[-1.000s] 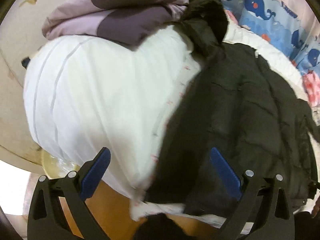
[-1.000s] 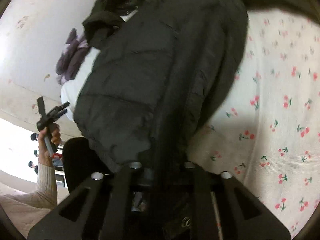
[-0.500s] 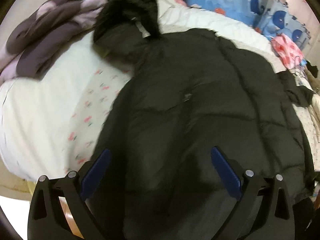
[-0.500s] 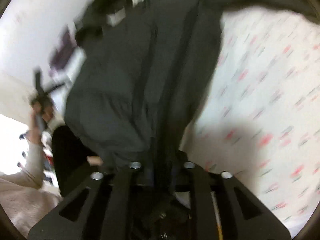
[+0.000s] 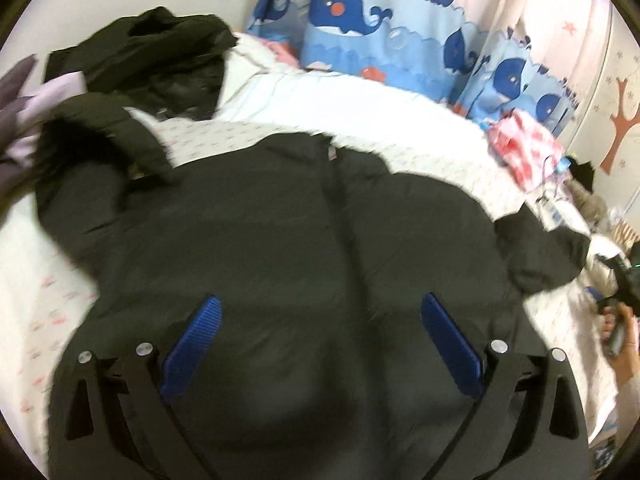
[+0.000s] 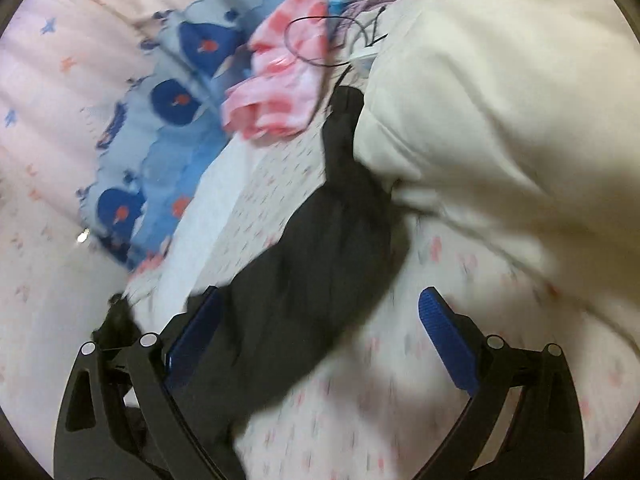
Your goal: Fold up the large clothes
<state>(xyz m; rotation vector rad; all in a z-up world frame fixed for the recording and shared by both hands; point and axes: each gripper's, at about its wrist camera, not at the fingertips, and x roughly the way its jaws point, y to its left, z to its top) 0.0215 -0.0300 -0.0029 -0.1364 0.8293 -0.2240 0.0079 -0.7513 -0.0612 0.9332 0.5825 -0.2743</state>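
Moved: right gripper (image 6: 320, 336), clamped before, now gapes over sleeve (image 6: 320, 264).
Left gripper (image 5: 320, 332): spread above black puffer jacket (image 5: 280, 240), flat on bed (image 5: 360, 100).
Handling: soft, bulky, slippery; I'd pinch hem or cuff.

No legible text (frames too blurred)

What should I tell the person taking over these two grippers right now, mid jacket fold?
Left gripper: open, empty, above the black puffer jacket.
Right gripper: open, empty, over the jacket's sleeve.
The jacket lies spread on the cherry-print bedsheet, with its hood toward the purple garment and a cream duvet beside the sleeve.
Done: jacket laid out.
Left: fold sleeves in, then fold the body.
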